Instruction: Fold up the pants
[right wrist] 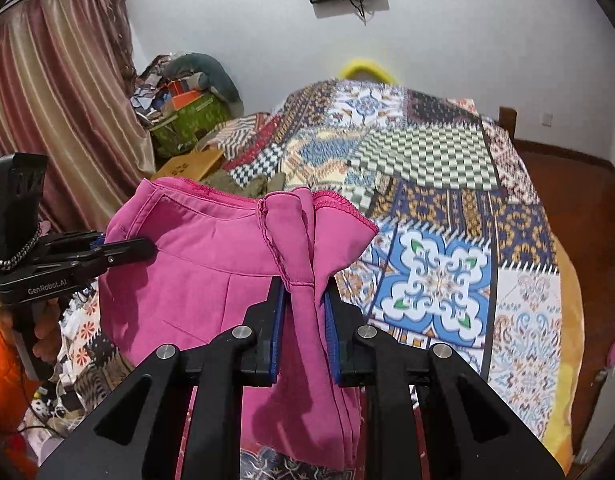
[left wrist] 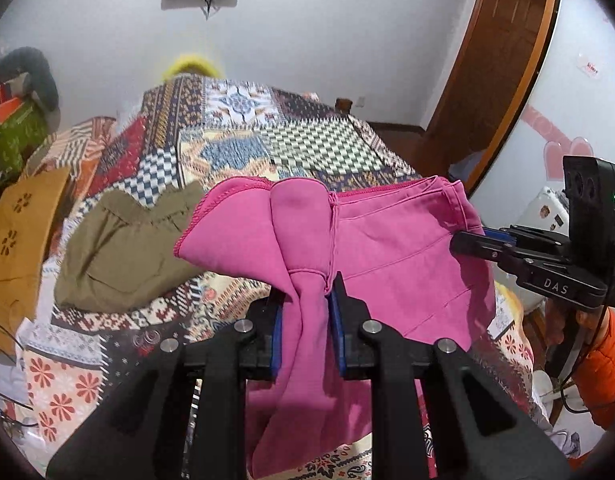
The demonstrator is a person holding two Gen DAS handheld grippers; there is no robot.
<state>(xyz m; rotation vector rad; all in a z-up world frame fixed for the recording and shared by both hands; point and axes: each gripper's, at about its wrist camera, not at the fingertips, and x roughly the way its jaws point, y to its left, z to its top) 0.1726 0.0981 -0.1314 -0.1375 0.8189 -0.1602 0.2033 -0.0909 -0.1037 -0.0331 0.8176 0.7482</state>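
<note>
The pink pants hang in the air above the patterned bed, stretched between both grippers. My left gripper is shut on one bunched end of the waistband. My right gripper is shut on the other bunched end of the pink pants. In the left wrist view the right gripper shows at the right edge of the cloth. In the right wrist view the left gripper shows at the left edge. The lower part of the pants hangs below the fingers.
The bed carries a patchwork cover. Olive-green pants lie on the bed to the left, with a mustard garment beyond them. A cluttered pile and curtain stand at left. A wooden door is at right.
</note>
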